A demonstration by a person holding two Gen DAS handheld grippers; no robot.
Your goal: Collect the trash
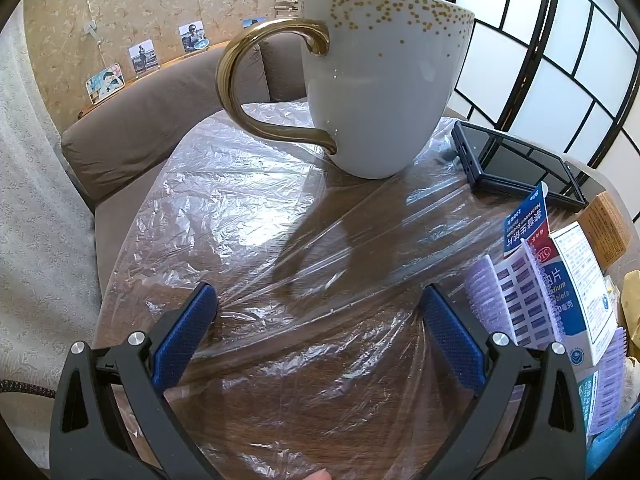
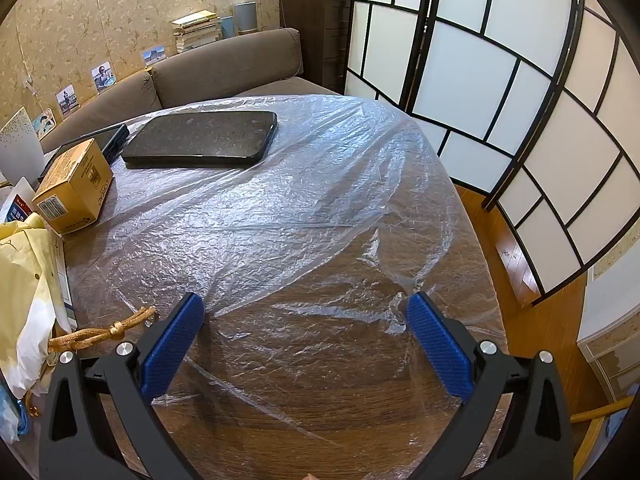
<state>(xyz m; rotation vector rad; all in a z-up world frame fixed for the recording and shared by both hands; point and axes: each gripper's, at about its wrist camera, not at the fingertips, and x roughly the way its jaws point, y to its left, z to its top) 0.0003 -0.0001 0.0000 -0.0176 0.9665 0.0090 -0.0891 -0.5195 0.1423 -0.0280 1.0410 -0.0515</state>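
I have the left gripper (image 1: 318,312) spread wide over the plastic-covered table (image 1: 248,216), gripping nothing; the white mug (image 1: 380,88) stands ahead. My right gripper (image 2: 306,320) is equally released above bare film. The trash sits between them: medicine box (image 1: 576,280), purple blister sheet (image 1: 516,300), a yellow bag (image 2: 24,280), possibly paper. A gold carton (image 2: 74,192) lies beside the phone (image 2: 204,138).

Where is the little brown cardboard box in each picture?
Left wrist view: the small brown cardboard box sits at the far right edge, behind the blue and white medicine box.
Right wrist view: it is at the left, in front of the black phones.
Shared landmark: the white mug with gold dots, a sliver at the left edge.
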